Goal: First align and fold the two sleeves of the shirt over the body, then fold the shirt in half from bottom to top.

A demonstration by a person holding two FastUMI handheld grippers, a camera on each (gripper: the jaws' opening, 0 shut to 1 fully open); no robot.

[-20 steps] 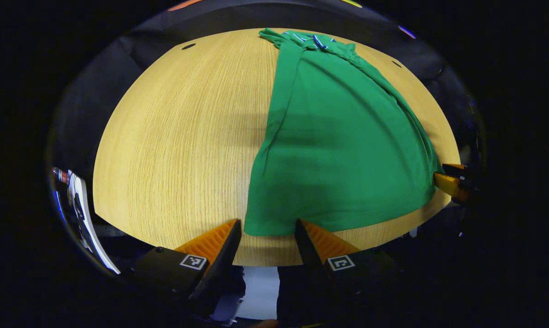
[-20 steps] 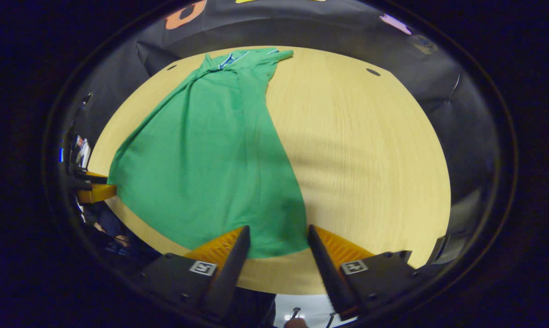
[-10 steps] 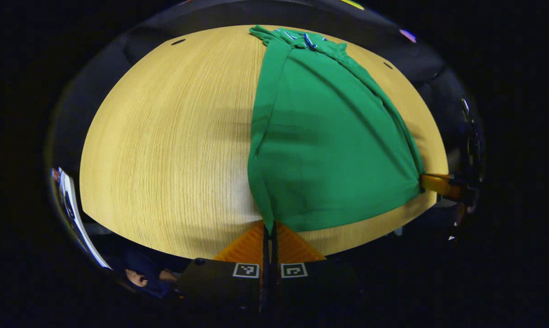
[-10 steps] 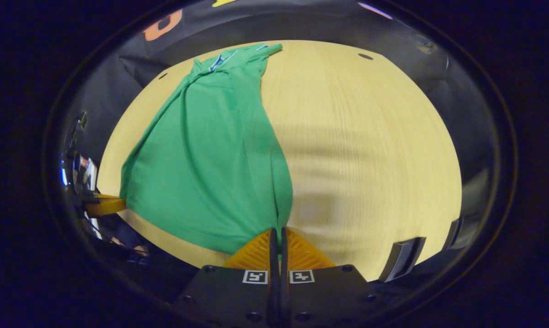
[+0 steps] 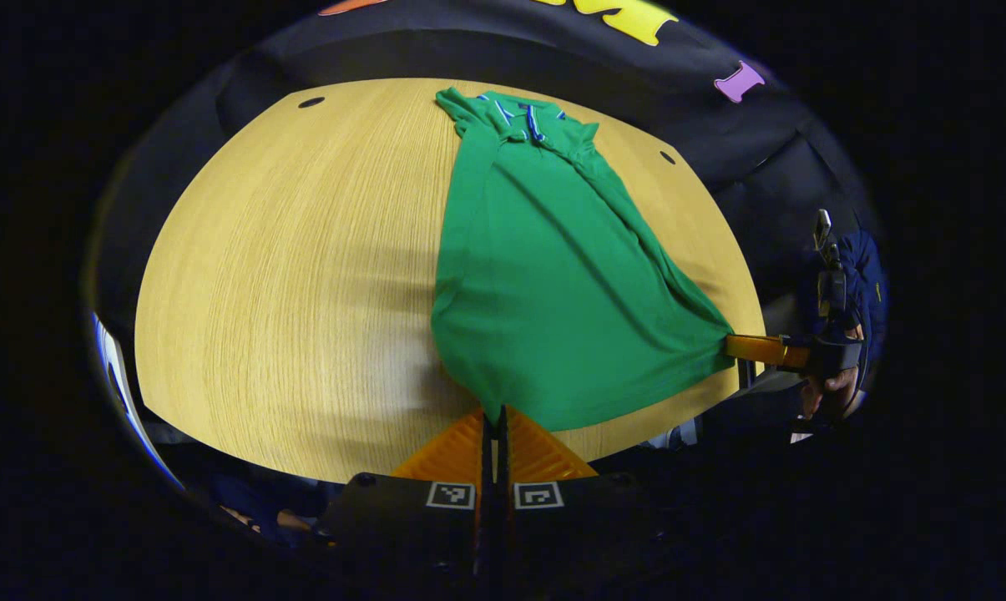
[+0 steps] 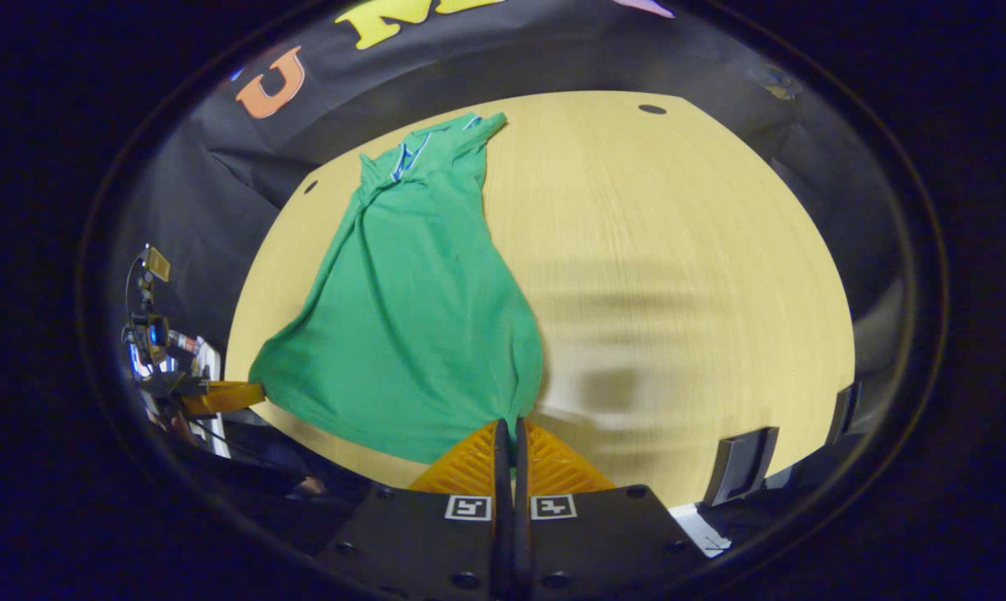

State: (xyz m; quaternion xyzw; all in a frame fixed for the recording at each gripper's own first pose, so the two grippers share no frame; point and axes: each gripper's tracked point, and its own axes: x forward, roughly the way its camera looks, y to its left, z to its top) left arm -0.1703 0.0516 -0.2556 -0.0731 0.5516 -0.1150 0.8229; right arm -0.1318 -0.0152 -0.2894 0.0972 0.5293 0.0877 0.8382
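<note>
A green shirt with a blue-and-white collar lies lengthwise on the round wooden table, sleeves folded in, collar at the far side. My left gripper is shut on the shirt's near left hem corner, which is lifted off the table. My right gripper is shut on the other hem corner of the shirt. The left gripper view has the right gripper at the far right, pinching the hem; the right gripper view has the left gripper at the left edge. The hem hangs stretched between them.
The table's near edge runs just under both grippers. Small dark holes mark the tabletop near its far rim. A hand holds the right gripper. Black cloth walls the booth behind the table.
Both grippers went from open at the hem to shut on its two corners. They have since risen and moved forward, lifting the hem off the table.
</note>
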